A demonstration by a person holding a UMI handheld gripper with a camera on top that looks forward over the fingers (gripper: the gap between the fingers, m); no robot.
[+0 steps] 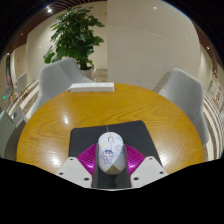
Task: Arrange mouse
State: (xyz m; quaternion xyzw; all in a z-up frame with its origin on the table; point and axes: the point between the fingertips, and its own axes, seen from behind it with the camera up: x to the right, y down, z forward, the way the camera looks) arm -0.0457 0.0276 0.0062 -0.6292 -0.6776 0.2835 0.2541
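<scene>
A white mouse (pixel 110 150) with a printed pattern on its back sits between my two fingers, over a dark mouse pad (pixel 88 134) on a round wooden table (pixel 50 125). My gripper (pixel 110 160) is shut on the mouse, with the magenta pads (pixel 88 158) pressing on its left and right sides. The mouse points away from me toward the table's middle. I cannot tell if its underside touches the mouse pad.
A flat white box (pixel 92 88) lies at the table's far edge. Two grey chairs (pixel 58 75) (pixel 185 92) stand beyond the table, left and right. A potted plant (pixel 75 35) stands behind the left chair.
</scene>
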